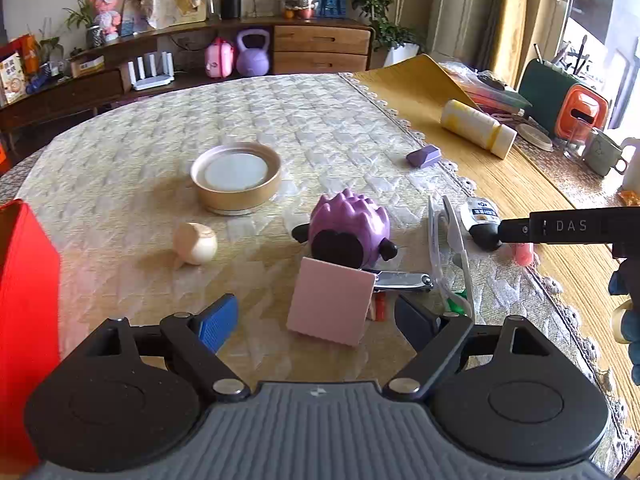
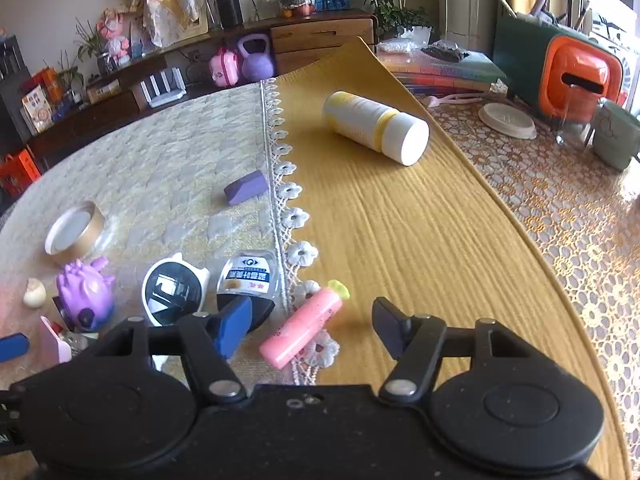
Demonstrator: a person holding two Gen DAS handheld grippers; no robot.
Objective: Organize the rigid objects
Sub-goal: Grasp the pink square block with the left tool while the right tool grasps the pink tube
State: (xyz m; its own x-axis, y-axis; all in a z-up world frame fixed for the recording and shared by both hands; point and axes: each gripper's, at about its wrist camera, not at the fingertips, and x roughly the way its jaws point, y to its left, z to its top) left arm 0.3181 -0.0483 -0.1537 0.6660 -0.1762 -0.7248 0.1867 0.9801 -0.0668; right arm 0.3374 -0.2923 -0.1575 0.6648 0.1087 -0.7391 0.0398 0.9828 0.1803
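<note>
Right wrist view: the right tool (image 2: 314,326), spread, straddles a pink tube (image 2: 302,330) with yellow-green cap, untouched.

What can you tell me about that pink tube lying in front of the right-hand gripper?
The pink tube is a small, smooth cylinder that looks like plastic, with a yellow-green scalloped cap at its far end and tiny dark specks on its side. It lies flat and slanted, across the white lace flower trim where the quilted cloth meets the yellow mat. It sits between the open fingers of the right gripper; neither pad touches it. A small bottle with a blue and white label lies just left of it, apart.
</note>
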